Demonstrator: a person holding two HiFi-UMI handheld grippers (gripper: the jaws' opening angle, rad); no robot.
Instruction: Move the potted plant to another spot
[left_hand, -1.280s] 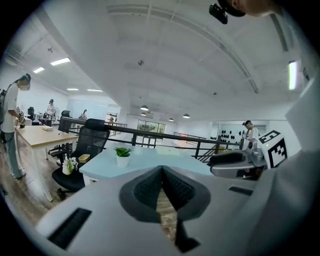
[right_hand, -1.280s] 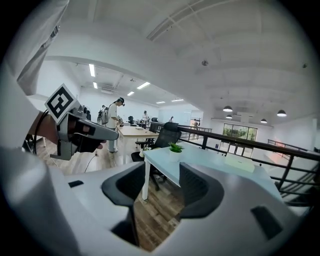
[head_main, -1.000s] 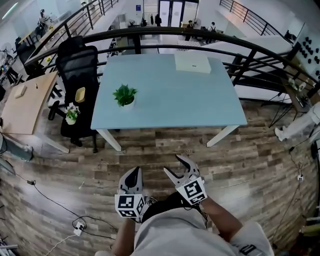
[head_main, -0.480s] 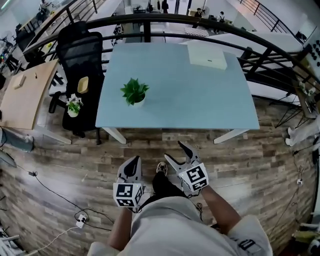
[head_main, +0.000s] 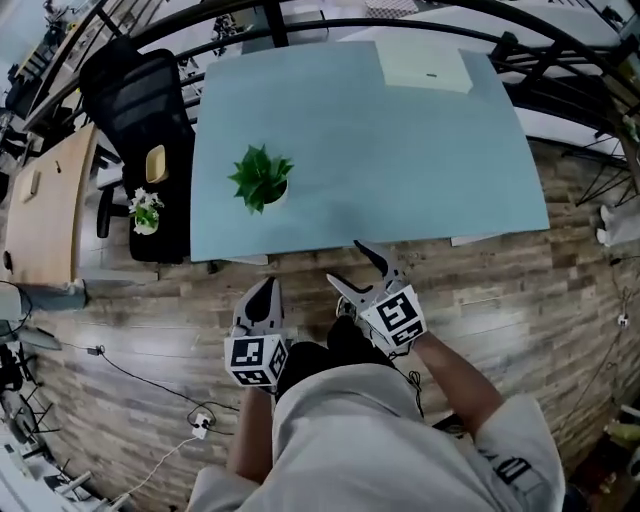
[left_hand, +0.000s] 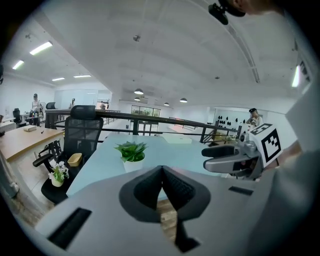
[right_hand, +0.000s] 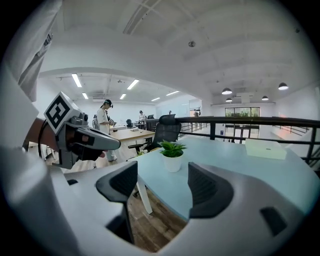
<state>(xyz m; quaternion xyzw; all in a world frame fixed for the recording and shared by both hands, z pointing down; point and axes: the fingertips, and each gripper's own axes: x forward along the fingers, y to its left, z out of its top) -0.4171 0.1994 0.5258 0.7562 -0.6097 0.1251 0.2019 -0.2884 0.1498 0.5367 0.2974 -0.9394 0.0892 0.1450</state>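
The potted plant (head_main: 261, 180), green leaves in a small white pot, stands upright on the left part of the light blue table (head_main: 400, 150). It also shows in the left gripper view (left_hand: 131, 153) and the right gripper view (right_hand: 172, 153). Both grippers hang over the wooden floor just short of the table's near edge, apart from the plant. My left gripper (head_main: 266, 288) (left_hand: 163, 172) is shut with nothing in it. My right gripper (head_main: 352, 266) (right_hand: 161, 183) is open; its jaws have just been opening, with nothing between them.
A black office chair (head_main: 140, 100) stands at the table's left end, with a yellow bowl (head_main: 156, 163) and a small flower pot (head_main: 145, 212) on it. A white box (head_main: 425, 68) lies at the table's far right. A wooden desk (head_main: 45, 200) is further left. Cables (head_main: 200, 425) cross the floor.
The person and both grippers have come forward to the table, whose near edge is now just ahead of the fingertips. The right jaws stand wider apart. The plant has not moved.
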